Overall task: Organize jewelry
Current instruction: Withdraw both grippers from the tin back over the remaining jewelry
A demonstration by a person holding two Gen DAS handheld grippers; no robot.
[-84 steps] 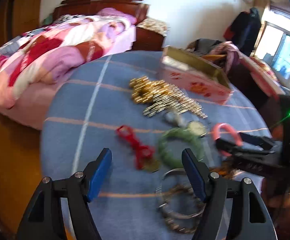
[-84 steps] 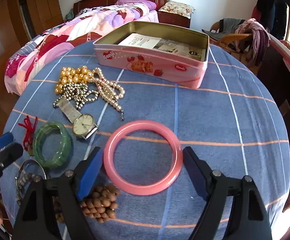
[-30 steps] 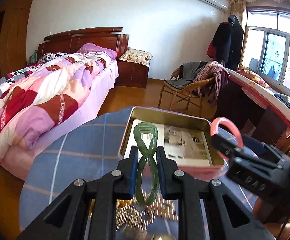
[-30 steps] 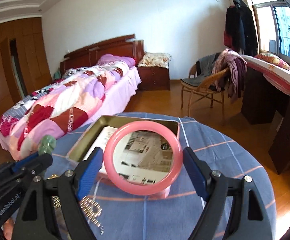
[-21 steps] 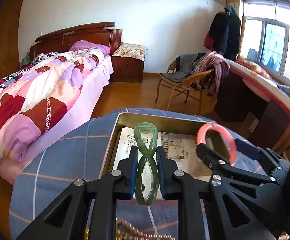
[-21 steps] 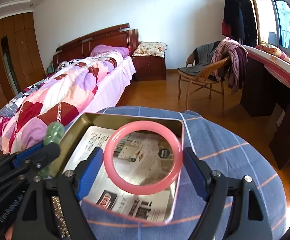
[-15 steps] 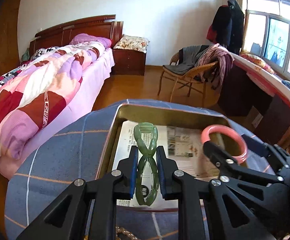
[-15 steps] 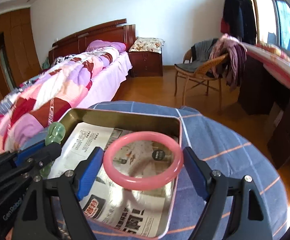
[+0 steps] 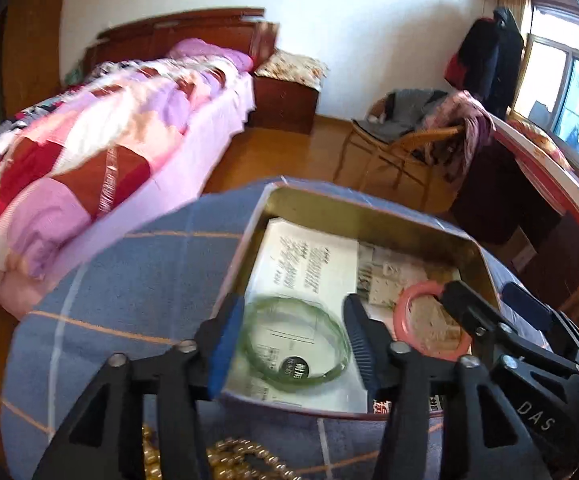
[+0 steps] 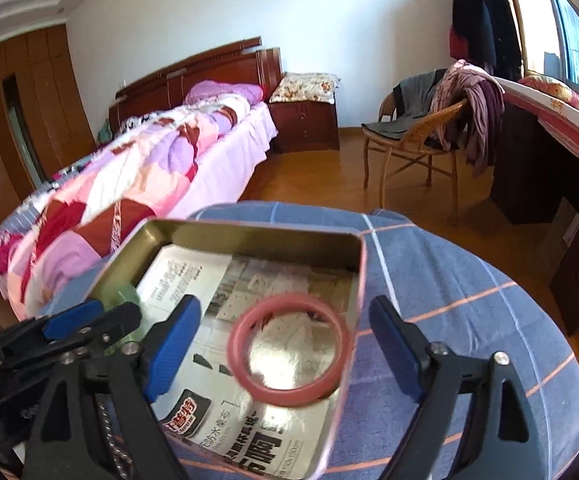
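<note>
Both grippers hang over the open tin (image 10: 245,236) on the blue checked tabletop (image 10: 449,288), because the tin is where the loose jewelry is being gathered; its floor is lined with printed paper (image 10: 193,276), which gives the pieces a soft bed. The left gripper (image 9: 295,344) has its jaws opening, and the green bangle (image 9: 295,342) lies round and flat on the paper inside the tin near its front wall, framed between the two fingers but no longer pinched by them. The right gripper (image 10: 285,344) is also spreading its jaws, already very wide; the pink bangle (image 10: 287,346) sits tilted and slightly blurred between them, clear of both pads, over the tin's right half beside its right wall, so I judge it to be dropping or just landed. Putting one bangle in each half of the tin keeps the two from knocking together.

A second ago the left gripper squeezed the green bangle so hard that it folded into a figure of eight, held upright above the tin; now it has sprung back to a ring and rests on the paper. The pink bangle then filled the right gripper's span, touching both pads; now there is a gap on each side of it. Both grippers have also come lower and closer over the tin; the gold beads (image 9: 245,460) still wait on the tabletop in front of it.
</note>
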